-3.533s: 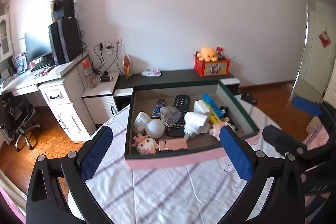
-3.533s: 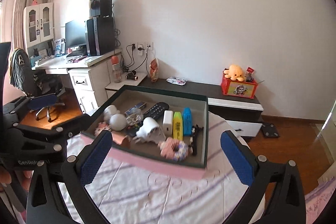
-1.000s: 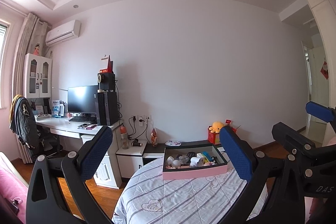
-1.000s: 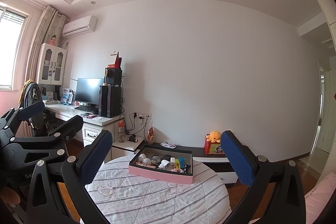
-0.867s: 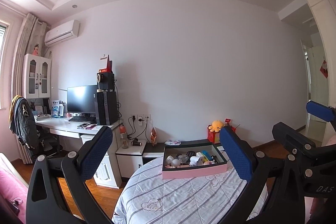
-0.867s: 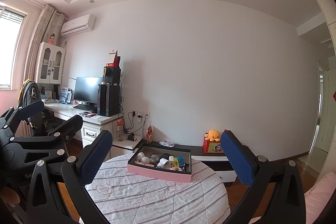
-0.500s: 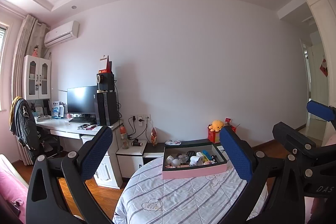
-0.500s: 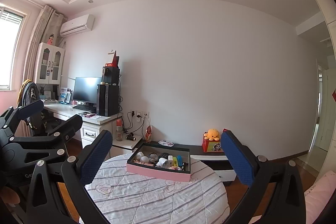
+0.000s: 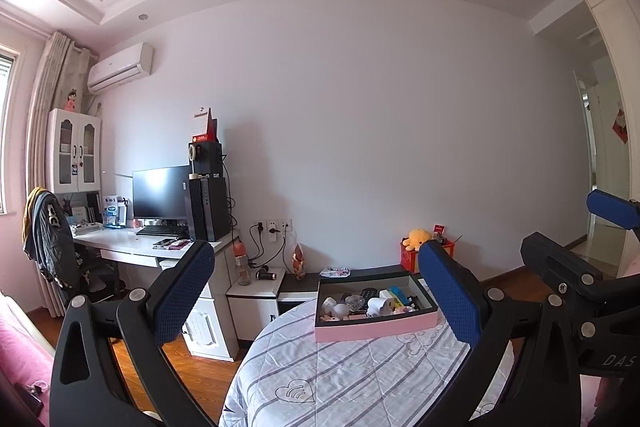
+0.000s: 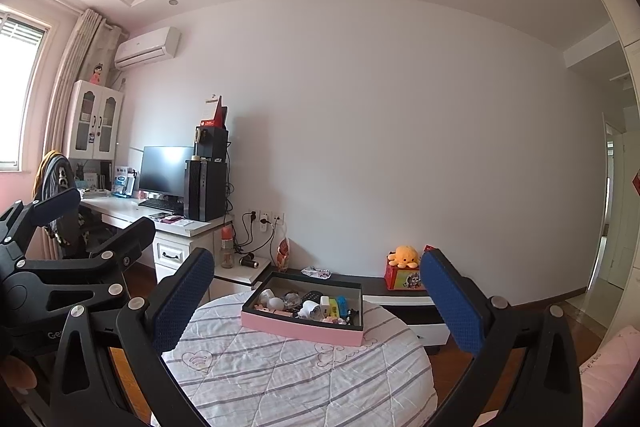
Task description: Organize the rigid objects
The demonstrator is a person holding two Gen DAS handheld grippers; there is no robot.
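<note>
A pink box (image 9: 374, 330) with dark inner walls sits far ahead on a round table (image 9: 340, 383) under a striped quilted cloth. It holds several small rigid items: a black remote (image 9: 366, 294), white round pieces, yellow and blue blocks (image 10: 337, 306). My left gripper (image 9: 316, 299) is open and empty, well back from the box. My right gripper (image 10: 310, 301) is open and empty too, equally far from the box (image 10: 300, 330). Each gripper shows at the edge of the other's view.
A white desk (image 9: 132, 247) with a monitor, tower and draped chair stands at left. A low dark cabinet (image 10: 376, 291) behind the table carries a red box with an orange plush (image 10: 404, 255). A doorway opens at right; wooden floor surrounds the table.
Since 3.5 s ago both grippers pulled far back and up from the box, which now looks small. Over the last second the views barely shift.
</note>
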